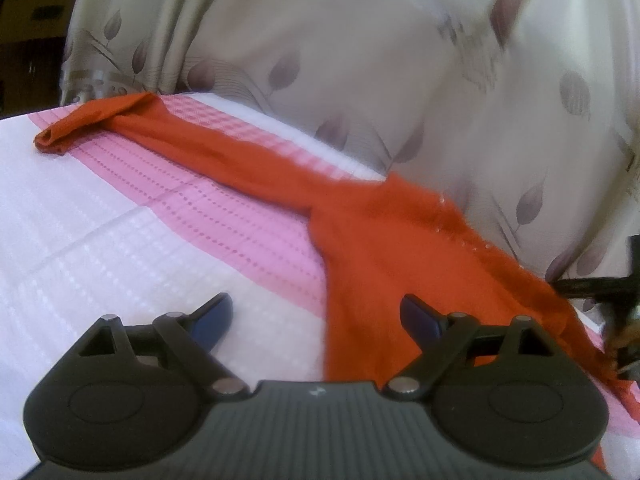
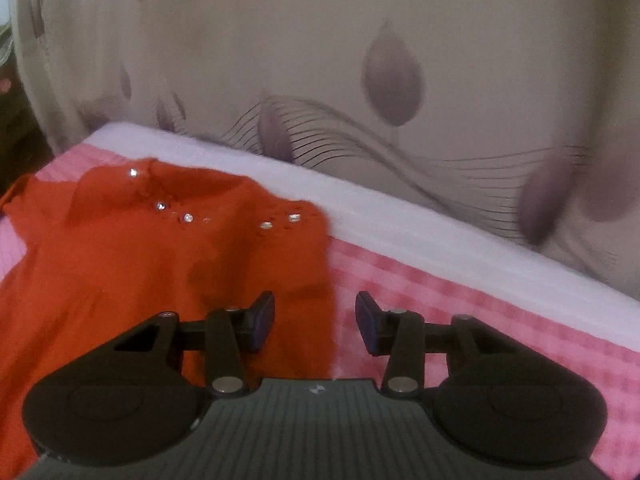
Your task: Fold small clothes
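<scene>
You are working with a small orange top [image 1: 384, 248], and it looks thin, soft and light: it will drape, bunch and slide over the pink and white cover [image 1: 120, 216] if you drag it, so lift and lay it, don't push. Take it at an edge or a corner, where a single layer or a hem gives the pads something to bite; the row of small shiny studs [image 2: 188, 217] near the neckline is, I would judge, a poor place to pinch, being hard and liable to snag. Your left tool [image 1: 320, 320] is spread wide and holds nothing. The body of the top lies just ahead of it and under its right-hand finger [image 1: 420, 320], while one long sleeve [image 1: 180, 144] runs away ahead and to the left, ending in a rolled cuff well beyond the tool. Your right tool [image 2: 315, 318] stands partly open, with nothing pinched. The side edge of the top [image 2: 160, 280] falls in the gap between its fingers, the cloth passing beneath the left-hand finger [image 2: 262, 320] and bare pink cover beneath the other. The neckline lies ahead and to the left of that tool. A leaf-patterned curtain [image 2: 360, 80] hangs behind, beyond the far edge.
</scene>
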### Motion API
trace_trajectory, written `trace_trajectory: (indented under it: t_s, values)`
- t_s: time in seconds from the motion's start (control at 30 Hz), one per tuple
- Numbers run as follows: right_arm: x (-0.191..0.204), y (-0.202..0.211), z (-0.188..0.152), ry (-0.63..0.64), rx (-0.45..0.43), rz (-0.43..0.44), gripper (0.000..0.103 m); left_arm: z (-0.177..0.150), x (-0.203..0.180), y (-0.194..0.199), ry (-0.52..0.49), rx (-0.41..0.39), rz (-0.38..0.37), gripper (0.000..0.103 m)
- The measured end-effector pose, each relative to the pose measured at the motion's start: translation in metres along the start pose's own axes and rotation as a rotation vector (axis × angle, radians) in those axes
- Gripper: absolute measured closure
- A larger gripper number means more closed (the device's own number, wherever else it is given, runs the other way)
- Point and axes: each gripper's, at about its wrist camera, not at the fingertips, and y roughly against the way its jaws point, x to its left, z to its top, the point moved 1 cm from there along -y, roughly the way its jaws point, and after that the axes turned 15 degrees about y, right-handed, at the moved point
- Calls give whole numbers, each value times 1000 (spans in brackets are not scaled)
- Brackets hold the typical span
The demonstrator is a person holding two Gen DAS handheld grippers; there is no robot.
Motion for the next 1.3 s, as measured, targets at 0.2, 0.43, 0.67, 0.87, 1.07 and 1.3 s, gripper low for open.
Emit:
trace_trajectory:
  t_s: [0.2, 0.43, 0.67, 0.87, 1.07, 1.3]
  values:
    - [17, -4, 6, 123, -15, -113, 101, 1, 5, 1, 39, -5, -30, 10]
    - [1, -1, 32, 214, -106, -392, 101, 2, 8, 3, 66, -12, -45, 10]
    - [-25, 18, 7, -32, -170, -414, 35, 2, 8, 2, 68, -13, -45, 10]
    - [-6, 165, -112, -221, -294, -521, 14, 2, 8, 2, 68, -13, -45, 10]
    - [-94, 229, -250, -472, -8, -683, 12, 2, 7, 2, 54, -14, -31, 10]
    - [-123, 215, -282, -579, -30, -579, 58, 0, 4, 2, 37, -24, 7, 10]
